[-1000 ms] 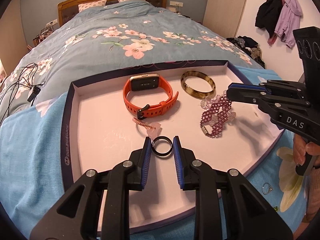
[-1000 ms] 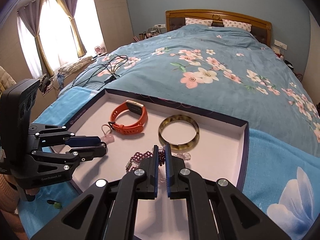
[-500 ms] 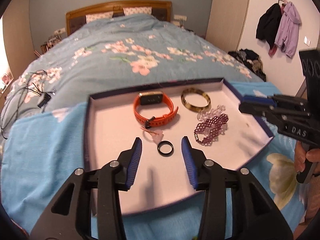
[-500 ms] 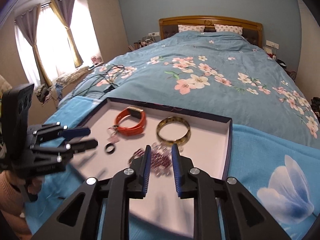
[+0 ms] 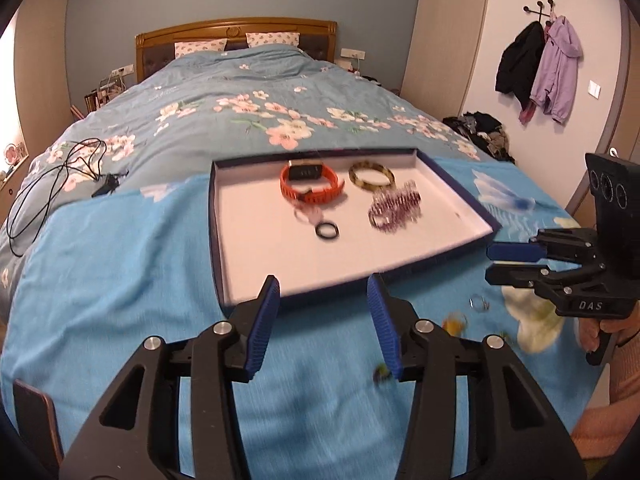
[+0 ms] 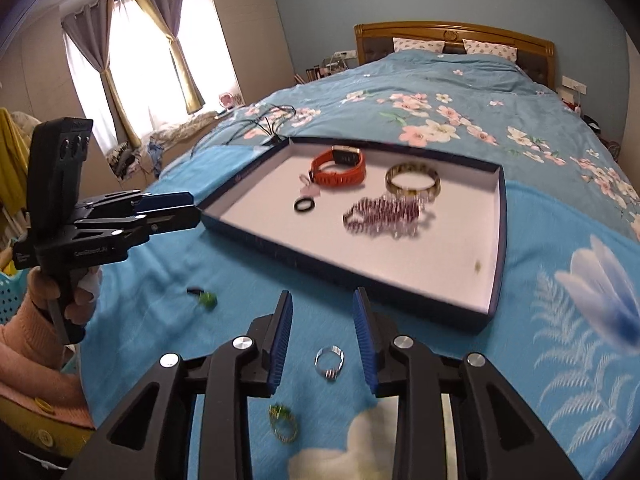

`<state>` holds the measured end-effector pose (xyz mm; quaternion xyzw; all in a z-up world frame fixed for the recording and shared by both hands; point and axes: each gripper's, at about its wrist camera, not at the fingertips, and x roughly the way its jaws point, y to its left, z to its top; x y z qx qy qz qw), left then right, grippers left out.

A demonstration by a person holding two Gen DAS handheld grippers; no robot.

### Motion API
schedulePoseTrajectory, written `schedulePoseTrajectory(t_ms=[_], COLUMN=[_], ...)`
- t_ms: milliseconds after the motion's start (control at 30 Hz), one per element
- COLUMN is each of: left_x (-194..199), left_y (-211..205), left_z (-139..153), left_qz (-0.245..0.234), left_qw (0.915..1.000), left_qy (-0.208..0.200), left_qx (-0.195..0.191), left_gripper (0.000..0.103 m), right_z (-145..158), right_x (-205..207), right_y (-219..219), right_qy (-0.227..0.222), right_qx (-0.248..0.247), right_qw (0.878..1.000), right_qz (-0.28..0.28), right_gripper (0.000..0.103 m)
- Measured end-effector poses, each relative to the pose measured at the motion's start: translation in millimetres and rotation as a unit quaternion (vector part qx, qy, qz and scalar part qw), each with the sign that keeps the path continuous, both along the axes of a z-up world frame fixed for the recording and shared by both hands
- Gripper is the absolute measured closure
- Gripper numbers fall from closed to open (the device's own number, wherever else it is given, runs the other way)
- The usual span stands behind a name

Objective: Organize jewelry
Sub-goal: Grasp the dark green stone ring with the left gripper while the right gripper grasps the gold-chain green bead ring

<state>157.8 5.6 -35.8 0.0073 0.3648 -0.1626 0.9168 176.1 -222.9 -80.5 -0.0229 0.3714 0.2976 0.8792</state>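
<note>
Between the spread jaws of the right gripper [image 6: 322,334], a silver ring [image 6: 329,362] lay on soft bedding; light, stiff and slippery, it was judged best pinched across its band.

- The tray [image 6: 497,240] lies on the bed [image 6: 460,92], near its foot.
- In the tray, the watch [image 6: 340,168] sits at the far side, the bangle [image 6: 413,181] to its right.
- The beaded bracelet [image 6: 380,214] lies before the bangle; the ring [image 6: 303,205] lies left of the bracelet, before the watch.
- Outside the tray, a second ring [image 6: 329,361] lies on the bed between the right claw [image 6: 322,334] fingers; a third ring [image 6: 283,422] lies nearer the camera.
- A cable [image 5: 48,192] lies on the bed, left of the tray.
</note>
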Motion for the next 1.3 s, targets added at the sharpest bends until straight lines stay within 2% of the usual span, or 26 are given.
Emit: schedulePoseTrajectory(t_ms=[533, 633, 700, 933, 1067, 1133, 1200, 1300], left_x=[-39, -41, -41, -31, -23, -22, -20, -19], left_y=[-15, -20, -23, -29, -31, -32, -34, -35], left_z=[-35, -37, -36, -42, -46, -46, -47, -48], left_qz=[-0.044, -0.057, -0.061, -0.060, -0.059, -0.062, -0.062, -0.063], left_qw=[0.9981, 0.9974, 0.9972, 0.9964, 0.9955, 0.9953, 0.9951, 0.9950], left_qy=[0.042, 0.043, 0.043, 0.058, 0.072, 0.073, 0.075, 0.074], left_qx=[0.000, 0.005, 0.007, 0.014, 0.017, 0.016, 0.020, 0.023], left_gripper=[0.055, 0.055, 0.055, 0.056, 0.059, 0.060, 0.063, 0.067], right_z=[-21, -23, -24, -29, -30, -30, -31, -31], right_x=[-42, -50, -53, -60, -62, -62, -62, -60], right_y=[-14, -12, -9, 6, 11, 12, 12, 10], right_qy=[0.038, 0.036, 0.035, 0.024, 0.015, 0.013, 0.006, 0.007], right_qx=[0.014, 0.004, -0.001, -0.042, -0.058, -0.061, -0.071, -0.069], right_qw=[0.999, 0.999, 0.999, 0.999, 0.998, 0.998, 0.997, 0.998], right_qz=[-0.014, -0.010, -0.007, 0.001, 0.000, -0.001, -0.007, -0.011], right_gripper=[0.074, 0.072, 0.066, 0.066, 0.066, 0.068, 0.076, 0.080])
